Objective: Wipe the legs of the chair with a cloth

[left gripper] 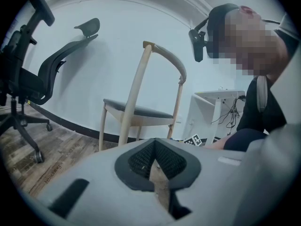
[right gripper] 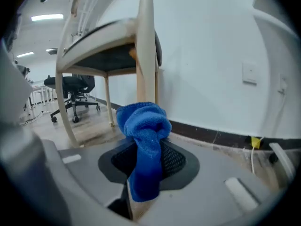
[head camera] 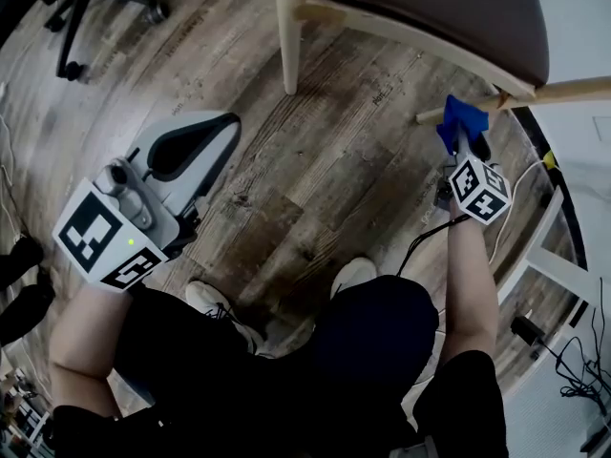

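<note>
Right gripper (head camera: 465,139), forearm stretched forward, pinches a bunched blue terry cloth (head camera: 462,119) at the pale wooden chair leg (head camera: 563,91); left gripper (head camera: 215,132), jaws together, hangs well left of it.

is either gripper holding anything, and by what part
The right gripper is shut on the blue cloth, pinching it partway along its length, with a bunched end sticking out past the jaws. The left gripper is shut and holds nothing.

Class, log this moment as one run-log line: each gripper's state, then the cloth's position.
left gripper: shut, empty | right gripper: shut on blue cloth | blue cloth: raised at chair leg, contact unclear
</note>
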